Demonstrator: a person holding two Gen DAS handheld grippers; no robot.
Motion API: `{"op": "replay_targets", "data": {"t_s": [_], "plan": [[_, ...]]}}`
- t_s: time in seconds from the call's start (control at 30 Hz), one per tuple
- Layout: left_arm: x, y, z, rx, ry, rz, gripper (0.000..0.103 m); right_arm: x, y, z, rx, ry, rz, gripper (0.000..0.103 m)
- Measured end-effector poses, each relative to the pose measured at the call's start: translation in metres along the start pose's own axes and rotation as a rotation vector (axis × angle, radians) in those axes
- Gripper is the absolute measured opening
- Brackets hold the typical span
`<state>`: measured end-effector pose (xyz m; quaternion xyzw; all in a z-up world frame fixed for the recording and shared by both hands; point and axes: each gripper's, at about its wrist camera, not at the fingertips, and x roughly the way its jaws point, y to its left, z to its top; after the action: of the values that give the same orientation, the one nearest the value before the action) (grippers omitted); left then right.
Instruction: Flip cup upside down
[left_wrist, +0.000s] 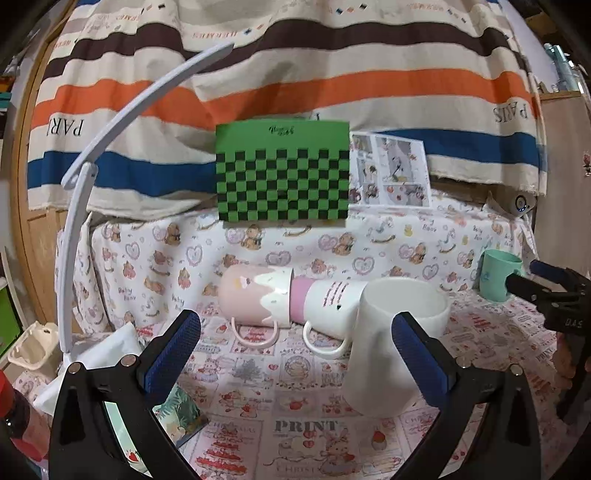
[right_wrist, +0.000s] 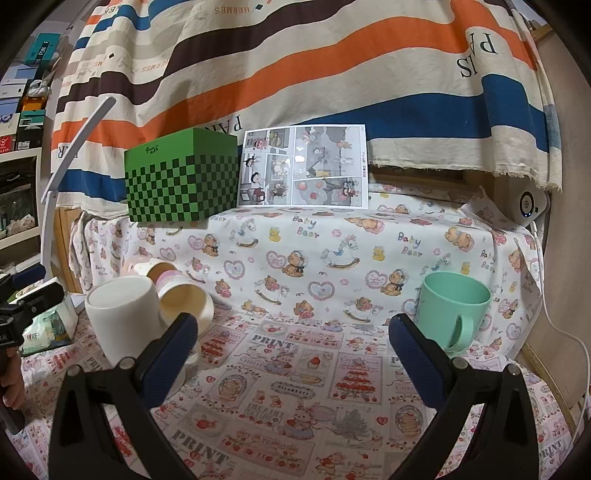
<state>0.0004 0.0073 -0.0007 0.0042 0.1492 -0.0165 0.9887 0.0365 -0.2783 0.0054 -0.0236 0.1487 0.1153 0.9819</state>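
Altogether four cups sit on the printed cloth (right_wrist: 295, 369) — a white cup (left_wrist: 391, 343) standing mouth-up at the near left, a pink mug (left_wrist: 255, 299) and a white-and-pink mug (left_wrist: 328, 302) lying on their sides behind it, and a mint-green mug (right_wrist: 448, 310) upright toward the right edge. Behind them a green checkered box (right_wrist: 181, 177) and a comic sheet (right_wrist: 303, 166) stand against a striped curtain (right_wrist: 295, 74), with a white lamp arm (left_wrist: 110, 129) at left. Both the left gripper (left_wrist: 295, 350) and right gripper (right_wrist: 291, 350) are spread wide, holding nothing — the white cup is tapered, plain and glossy.
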Motion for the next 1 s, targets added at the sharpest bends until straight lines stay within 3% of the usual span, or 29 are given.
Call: {"op": "replay_targets", "data": {"t_s": [1.0], "plan": [[-0.0019,0.0035,-0.0013,0.001,0.001,0.035,0.103,0.0013,0.0004,-0.0004,-0.002,0.004,0.005,0.103]]}}
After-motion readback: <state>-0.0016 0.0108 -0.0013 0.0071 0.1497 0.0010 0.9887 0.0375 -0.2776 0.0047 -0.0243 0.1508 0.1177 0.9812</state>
